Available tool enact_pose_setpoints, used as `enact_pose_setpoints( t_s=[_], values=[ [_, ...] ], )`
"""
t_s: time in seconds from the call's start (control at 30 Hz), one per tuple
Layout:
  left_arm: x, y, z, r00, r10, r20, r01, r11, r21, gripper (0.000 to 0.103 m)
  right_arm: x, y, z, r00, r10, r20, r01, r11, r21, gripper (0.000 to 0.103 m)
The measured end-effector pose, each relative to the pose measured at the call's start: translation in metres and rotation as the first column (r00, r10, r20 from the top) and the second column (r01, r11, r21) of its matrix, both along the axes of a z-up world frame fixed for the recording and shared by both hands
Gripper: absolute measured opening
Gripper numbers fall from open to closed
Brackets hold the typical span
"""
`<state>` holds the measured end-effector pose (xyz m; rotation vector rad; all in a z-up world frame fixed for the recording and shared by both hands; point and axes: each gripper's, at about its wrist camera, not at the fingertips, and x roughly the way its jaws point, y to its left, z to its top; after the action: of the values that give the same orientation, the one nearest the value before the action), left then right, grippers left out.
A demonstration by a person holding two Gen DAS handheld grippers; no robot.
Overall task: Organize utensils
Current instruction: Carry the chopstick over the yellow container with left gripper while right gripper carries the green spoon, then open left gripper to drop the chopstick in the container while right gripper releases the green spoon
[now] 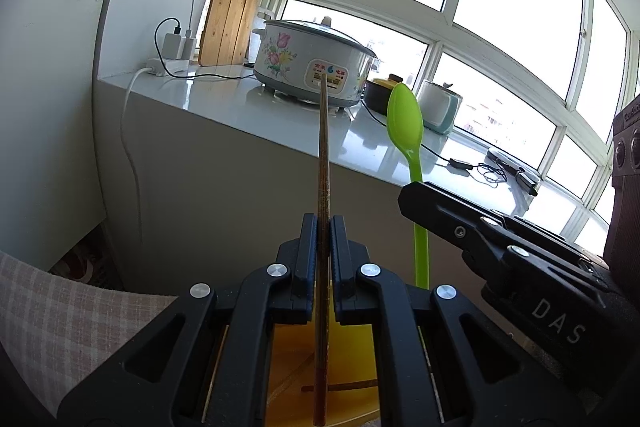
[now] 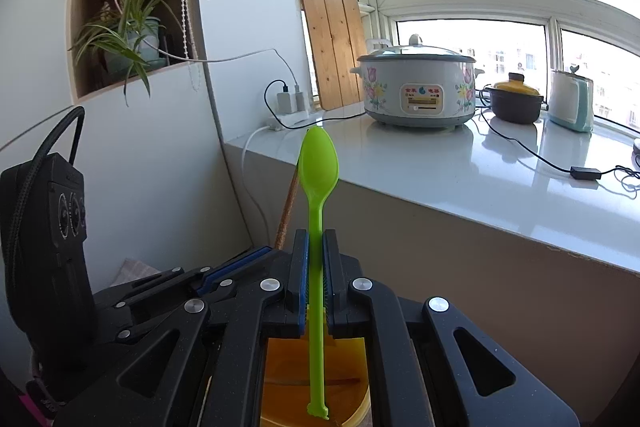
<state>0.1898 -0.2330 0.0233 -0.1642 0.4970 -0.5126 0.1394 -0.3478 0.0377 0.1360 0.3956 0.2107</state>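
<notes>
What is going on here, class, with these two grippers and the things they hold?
A person is sorting utensils with two handheld grippers. The left gripper is shut on a brown chopstick, held upright. The right gripper is shut on a green plastic spoon, bowl end up. Both hang above a yellow container, in front of a white counter.

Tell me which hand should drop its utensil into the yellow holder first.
Probably right. The right gripper holds the green spoon upright, its handle end over the yellow holder; the left gripper's chopstick looks similarly placed.
</notes>
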Motion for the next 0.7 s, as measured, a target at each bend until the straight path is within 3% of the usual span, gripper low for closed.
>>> enact_pose_setpoints(
  t_s=[0.17,0.7],
  values=[
    [-0.006,0.002,0.002,1.0,0.005,0.014,-0.005,1.0,-0.001,0.005,0.003,-0.008,0.001,0.999,-0.031,-0.011,0.031,0.999,0.036,0.005],
    [-0.025,0.014,0.013,0.999,-0.004,0.043,0.002,0.999,0.039,0.005,0.002,-0.005,-0.001,0.998,-0.037,-0.052,0.039,0.999,0.033,0.005]
  ],
)
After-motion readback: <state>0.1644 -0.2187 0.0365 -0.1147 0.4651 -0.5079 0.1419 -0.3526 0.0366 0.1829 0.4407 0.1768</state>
